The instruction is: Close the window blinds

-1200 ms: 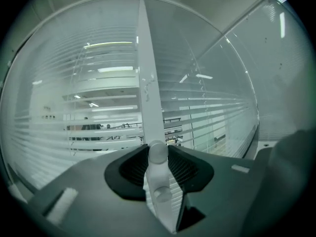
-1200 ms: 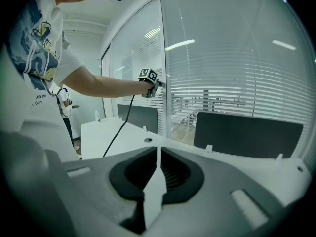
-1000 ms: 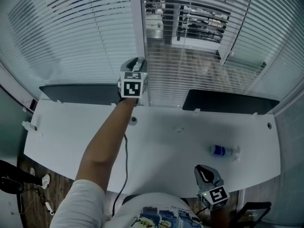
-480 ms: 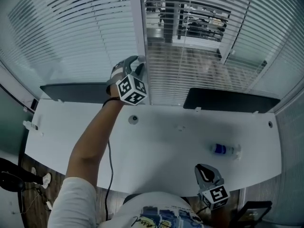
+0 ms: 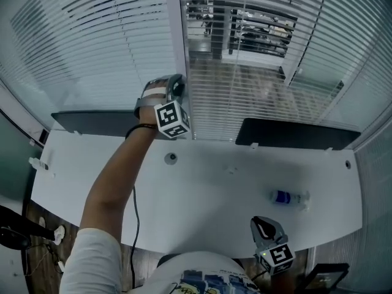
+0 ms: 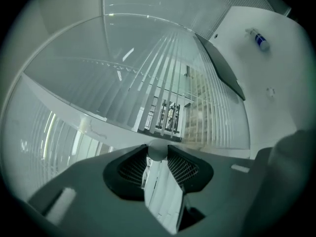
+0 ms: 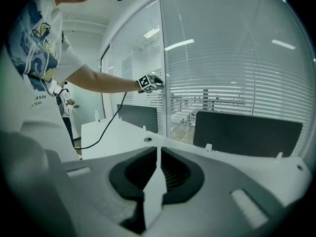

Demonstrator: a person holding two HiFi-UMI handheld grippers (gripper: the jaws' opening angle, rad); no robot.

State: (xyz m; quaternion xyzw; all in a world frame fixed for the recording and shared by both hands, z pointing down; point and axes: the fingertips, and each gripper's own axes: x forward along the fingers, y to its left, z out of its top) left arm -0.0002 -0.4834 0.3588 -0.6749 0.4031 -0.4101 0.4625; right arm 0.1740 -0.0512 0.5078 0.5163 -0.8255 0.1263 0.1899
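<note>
Now left gripper jaws just closed on blind wand, right gripper shut at desk edge

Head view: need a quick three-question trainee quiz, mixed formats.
1. True or false: the bottle lies on its side on the desk.
2. The left gripper holds: A bottle, B round knob on the window frame, C nothing.
3. Which shows more of the room beyond, left blind or right blind?
Key: 1 true. 2 B; its jaws have just closed further, knob between them. 3 right blind.
</note>
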